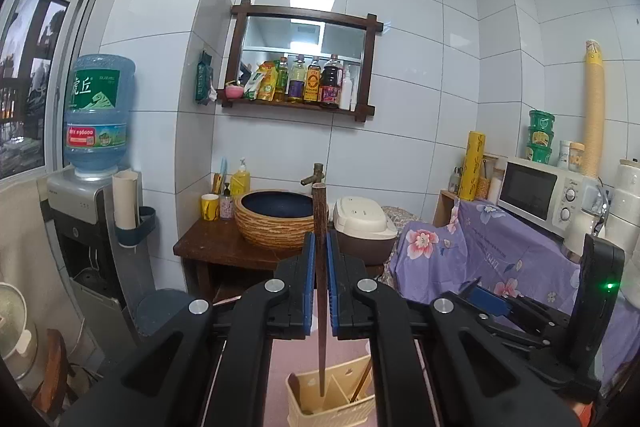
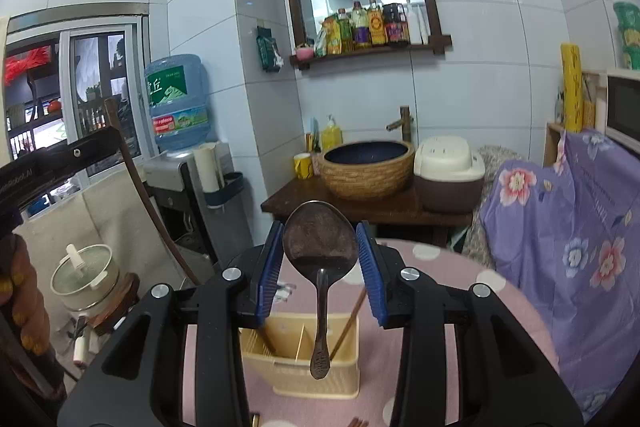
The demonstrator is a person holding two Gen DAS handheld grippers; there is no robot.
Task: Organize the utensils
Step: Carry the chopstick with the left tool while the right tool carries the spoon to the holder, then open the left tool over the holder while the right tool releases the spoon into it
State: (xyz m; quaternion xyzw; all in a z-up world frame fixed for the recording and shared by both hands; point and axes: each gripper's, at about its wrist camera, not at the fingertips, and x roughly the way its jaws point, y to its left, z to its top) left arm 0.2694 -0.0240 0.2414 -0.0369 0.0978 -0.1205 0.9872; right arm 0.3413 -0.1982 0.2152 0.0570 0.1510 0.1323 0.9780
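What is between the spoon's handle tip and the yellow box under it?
Nothing: in the right wrist view the spoon, held by the right gripper, hangs with only air between it and the utensil holder.

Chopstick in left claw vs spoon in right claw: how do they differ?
The chopstick is a thin, straight, dark wooden stick; the spoon is metal with a broad bowl. The chopstick's tip already reaches into the caddy; the spoon's handle hangs in front of it. Both are clamped upright between blue pads.
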